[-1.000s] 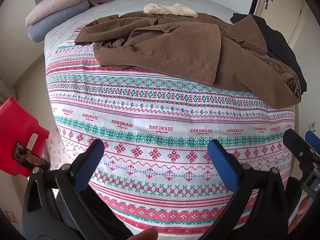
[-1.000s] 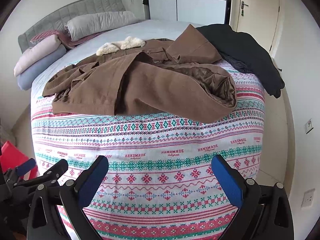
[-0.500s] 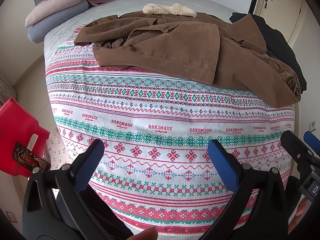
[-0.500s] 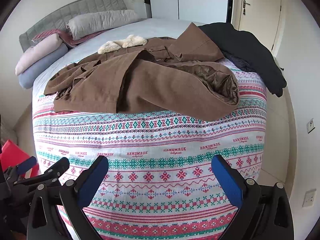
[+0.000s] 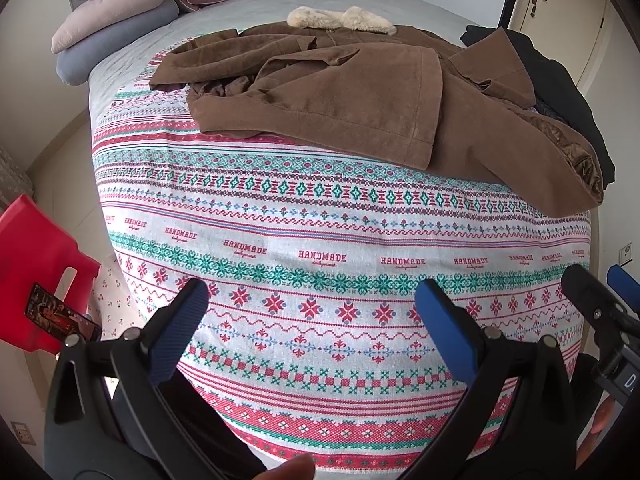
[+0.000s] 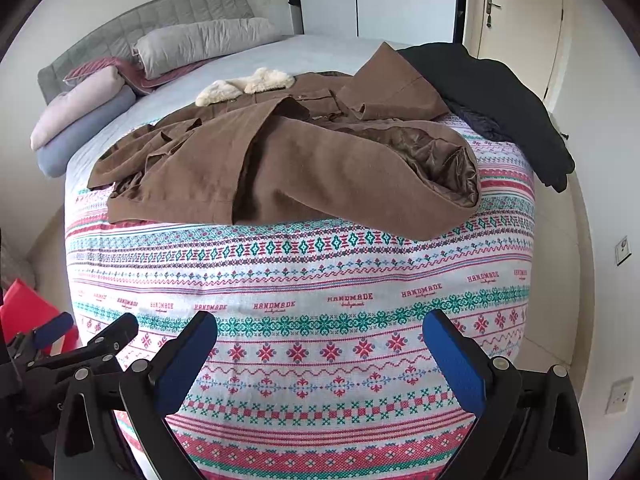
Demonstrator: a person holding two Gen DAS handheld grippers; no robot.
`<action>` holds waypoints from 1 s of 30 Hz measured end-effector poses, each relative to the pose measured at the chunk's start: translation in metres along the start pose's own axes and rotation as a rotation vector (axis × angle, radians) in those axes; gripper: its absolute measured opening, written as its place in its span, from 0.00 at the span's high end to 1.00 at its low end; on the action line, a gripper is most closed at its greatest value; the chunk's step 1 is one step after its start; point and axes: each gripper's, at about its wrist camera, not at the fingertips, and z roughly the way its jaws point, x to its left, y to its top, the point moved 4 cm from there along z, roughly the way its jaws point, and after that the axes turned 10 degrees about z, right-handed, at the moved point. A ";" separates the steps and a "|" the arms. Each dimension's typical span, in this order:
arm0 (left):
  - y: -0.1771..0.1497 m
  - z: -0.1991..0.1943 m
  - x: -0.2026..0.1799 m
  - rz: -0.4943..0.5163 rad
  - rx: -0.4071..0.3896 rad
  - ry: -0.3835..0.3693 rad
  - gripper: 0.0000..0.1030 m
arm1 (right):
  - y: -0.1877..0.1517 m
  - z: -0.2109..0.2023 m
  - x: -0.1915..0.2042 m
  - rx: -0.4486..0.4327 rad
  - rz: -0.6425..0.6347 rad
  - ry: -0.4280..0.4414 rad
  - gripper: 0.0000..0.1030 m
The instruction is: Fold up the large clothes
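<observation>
A brown coat (image 5: 360, 108) lies rumpled across the middle of the bed, on a patterned blanket (image 5: 320, 248) of red and green bands. Its pale fleece collar (image 5: 340, 20) points toward the headboard (image 6: 152, 20), and one hem corner is turned back so the shiny lining (image 6: 436, 160) shows. A black garment (image 6: 500, 96) lies just beside it, hanging over the bed's edge. Pillows (image 6: 200, 40) and two rolled covers (image 6: 80, 120) sit at the head end. Beyond stand a wardrobe (image 6: 380, 4) and a door (image 6: 516, 20); a red stool (image 5: 36, 268) is on the floor beside the bed.

The left gripper (image 5: 312, 320) and right gripper (image 6: 320, 352) both hover above the blanket's near end, jaws spread wide and holding nothing.
</observation>
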 end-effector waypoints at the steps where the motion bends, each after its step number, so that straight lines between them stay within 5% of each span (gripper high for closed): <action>1: 0.000 0.000 0.000 0.001 -0.001 0.000 0.00 | 0.000 0.000 0.000 0.000 0.001 0.001 0.00; 17: 0.008 -0.001 -0.001 -0.006 -0.014 0.009 0.00 | 0.011 -0.002 0.001 -0.017 -0.002 0.039 0.00; 22: 0.018 0.000 0.002 0.011 -0.103 -0.001 0.00 | 0.021 -0.010 -0.004 -0.089 -0.007 0.112 0.00; 26: 0.029 0.019 0.010 -0.025 -0.041 -0.121 0.00 | 0.033 -0.016 -0.013 -0.135 -0.046 0.209 0.00; 30: 0.048 0.042 0.018 -0.122 -0.025 -0.285 0.00 | 0.045 -0.009 -0.023 -0.118 -0.136 0.169 0.00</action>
